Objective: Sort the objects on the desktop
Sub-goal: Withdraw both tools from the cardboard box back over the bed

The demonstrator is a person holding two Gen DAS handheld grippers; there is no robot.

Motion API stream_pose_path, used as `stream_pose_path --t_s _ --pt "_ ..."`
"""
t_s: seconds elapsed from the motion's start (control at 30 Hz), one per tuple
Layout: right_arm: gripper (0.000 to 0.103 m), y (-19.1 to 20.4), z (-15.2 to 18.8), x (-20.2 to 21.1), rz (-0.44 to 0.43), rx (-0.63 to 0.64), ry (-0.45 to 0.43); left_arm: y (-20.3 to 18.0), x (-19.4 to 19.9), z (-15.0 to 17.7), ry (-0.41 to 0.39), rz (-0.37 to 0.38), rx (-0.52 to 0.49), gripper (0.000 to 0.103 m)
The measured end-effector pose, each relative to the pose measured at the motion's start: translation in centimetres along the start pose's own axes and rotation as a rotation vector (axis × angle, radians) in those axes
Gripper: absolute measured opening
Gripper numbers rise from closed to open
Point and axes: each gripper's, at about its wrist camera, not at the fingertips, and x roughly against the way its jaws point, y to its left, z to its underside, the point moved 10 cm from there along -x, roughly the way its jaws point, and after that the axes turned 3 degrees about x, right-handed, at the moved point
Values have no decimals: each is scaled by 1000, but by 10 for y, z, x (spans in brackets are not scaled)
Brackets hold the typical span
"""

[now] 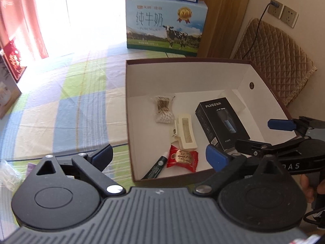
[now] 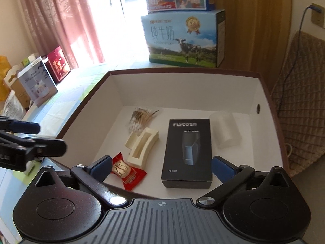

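Note:
A brown-rimmed cardboard box [image 1: 182, 60] with a white inside stands on the checked tablecloth [image 1: 61, 105]. In it lie a bag of cotton swabs [image 1: 164, 109], a cream hair claw [image 1: 184, 131], a black FLYCO shaver box [image 1: 221, 124], a red candy [image 1: 181, 158] and a black tube [image 1: 156, 167]. The right wrist view also shows a translucent white cap [image 2: 225, 135] beside the shaver box [image 2: 187, 152]. My left gripper [image 1: 159, 158] hovers open at the box's near left corner. My right gripper [image 2: 162, 168] is open and empty above the near edge, with the shaver box just ahead.
A milk carton case [image 1: 165, 28] stands behind the box with a picture box on top. Gift boxes [image 2: 38, 85] line the left side by the curtain. A quilted cushion [image 1: 272, 61] and wall sockets [image 1: 283, 12] with a cable are on the right.

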Motion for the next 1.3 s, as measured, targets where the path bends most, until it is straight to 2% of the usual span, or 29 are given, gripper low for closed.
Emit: stream_pose_path --t_s 0.3,0.43,0.77,1.3 --pt "101 12 15 26 0 -29 -58 30 37 23 -48 -49 56 97" --pt "101 19 27 31 -3 -18 -42 53 48 43 -33 -81 101 97" --pt "101 37 47 36 6 -28 -4 101 63 91 35 -106 188 97" --pt "101 125 68 19 -39 1 84 176 83 122 77 -147 193 97"
